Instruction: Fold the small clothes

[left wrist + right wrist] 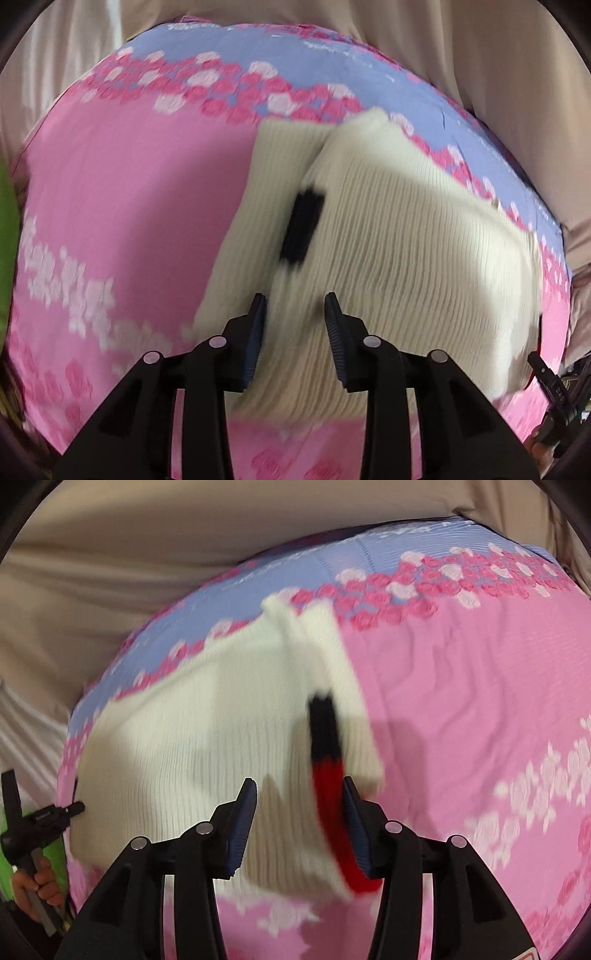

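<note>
A cream ribbed knit garment (388,240) with a black patch (301,229) lies on the pink and blue flowered cloth (129,206). In the right wrist view the garment (192,746) shows a black and red stripe (327,760). My left gripper (295,314) is open, its fingers either side of a raised fold at the garment's near edge. My right gripper (299,797) is open over the garment's near edge, with the red stripe against its right finger. The views are blurred by motion.
Beige sheets (498,62) surround the flowered cloth at the back and sides. The other gripper shows at the right edge of the left view (550,391), and at the left edge of the right view (33,823) with a hand on it.
</note>
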